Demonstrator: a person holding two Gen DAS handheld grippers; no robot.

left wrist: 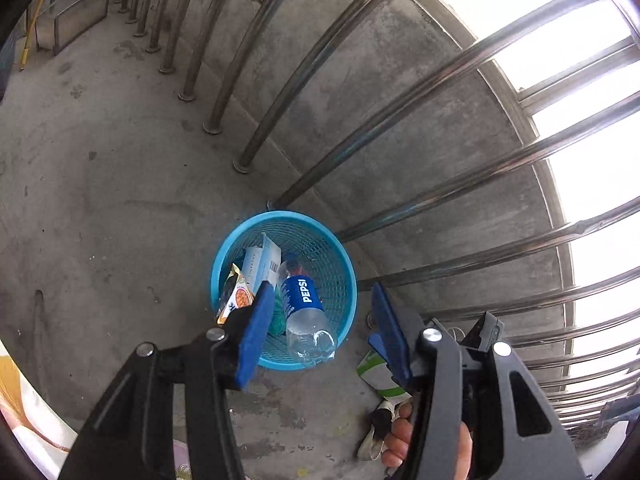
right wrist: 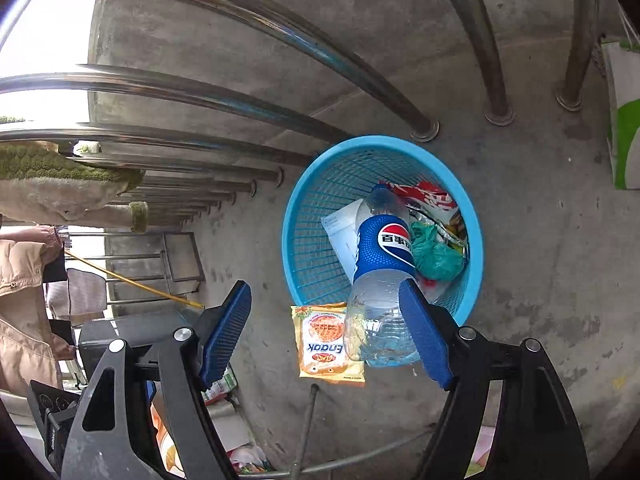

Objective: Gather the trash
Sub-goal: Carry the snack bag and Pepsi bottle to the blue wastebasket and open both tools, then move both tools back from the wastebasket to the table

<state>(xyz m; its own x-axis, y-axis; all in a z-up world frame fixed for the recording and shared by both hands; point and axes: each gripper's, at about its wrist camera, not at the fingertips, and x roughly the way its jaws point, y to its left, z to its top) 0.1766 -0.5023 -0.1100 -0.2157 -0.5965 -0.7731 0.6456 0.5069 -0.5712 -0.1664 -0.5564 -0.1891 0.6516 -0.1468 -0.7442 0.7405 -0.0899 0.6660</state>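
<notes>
Hovering both grippers over a blue mesh basket point(left wrist: 344, 280) on a concrete floor point(left wrist: 100, 200), beside a steel railing point(left wrist: 400, 112). My left gripper point(left wrist: 324, 328) has its jaws apart, nothing pressed between the blue pads; basket sits at 12 o'clock from the gap. A Pepsi bottle point(left wrist: 304, 312) leans in the basket, cap end down inside, clear base sticking up over the near rim. A yellow snack packet point(left wrist: 236, 298) shows at 10 o'clock of the bottle, partly behind my left pad; cannot tell there if it is inside the basket or over the rim. A white carton point(left wrist: 262, 262) stands in the basket behind it.

My right gripper point(right wrist: 328, 336) also has jaws wide apart, gripping nothing. In its view the bottle base point(right wrist: 376, 320) overlaps the right pad edge; cannot tell if they touch. The snack packet appears in the gap between the pads, at 7 o'clock of the basket and outside its rim in the picture. Inside the basket: a green bag point(right wrist: 434, 252) and a red wrapper point(right wrist: 432, 198) at 3 o'clock of the bottle.

A hand point(left wrist: 424, 440) shows at 5 o'clock in the left view. A green-white bag point(right wrist: 626, 120) lies at 2 o'clock in the right view.
</notes>
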